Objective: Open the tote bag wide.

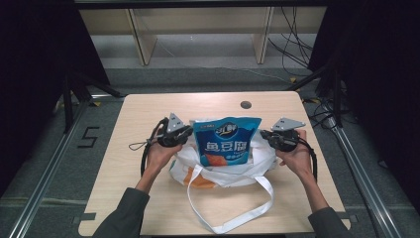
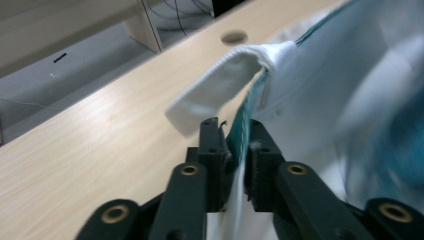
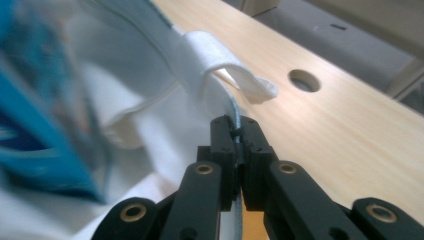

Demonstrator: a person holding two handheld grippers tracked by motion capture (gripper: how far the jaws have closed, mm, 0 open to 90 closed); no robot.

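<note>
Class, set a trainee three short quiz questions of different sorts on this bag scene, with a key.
1. True or false: the left gripper is shut on the rim of the white bag.
2. Which colour is the snack packet standing in the bag? A red, B blue, C green.
3. Fill in: the bag's long strap lies on the ______, toward the person.

Key
1. True; the right gripper pinches the opposite rim the same way.
2. B.
3. Table.
</note>
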